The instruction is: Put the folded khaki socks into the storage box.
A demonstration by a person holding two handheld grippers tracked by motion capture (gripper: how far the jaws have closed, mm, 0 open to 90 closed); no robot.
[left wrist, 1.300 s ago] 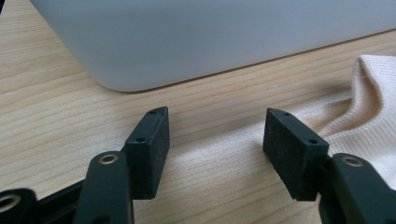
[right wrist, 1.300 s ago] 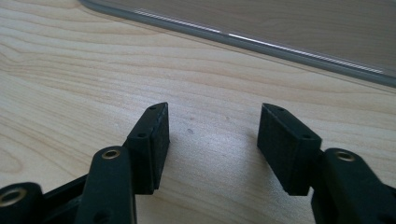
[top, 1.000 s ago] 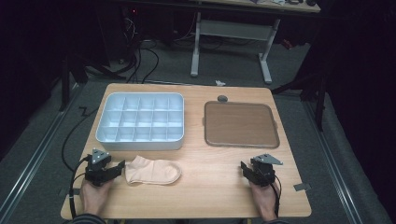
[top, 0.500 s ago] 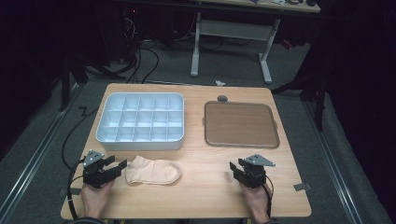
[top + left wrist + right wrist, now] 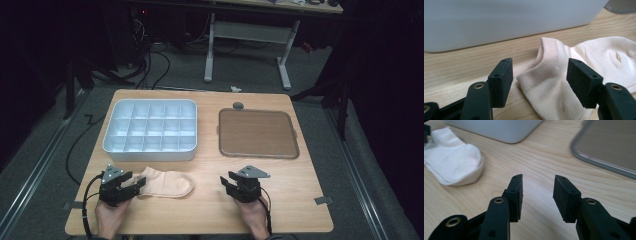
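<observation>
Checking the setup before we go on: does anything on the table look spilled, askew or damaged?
Nothing stands out. The sock lies flat and whole by the organizer; the tray sits square on the table.

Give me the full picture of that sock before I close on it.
The sock is a short, pale peach ankle sock of soft knit with a ribbed cuff. It lies flat on the wooden table, just in front of the white compartment tray, toe toward the right gripper. Its cuff sits between the open jaws of the left gripper, unpinched.

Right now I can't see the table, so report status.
Left gripper jaws open around the beige cotton sock cuff, not pinching. Right gripper empty, its jaws have just been closing. Nothing in the way.
</observation>
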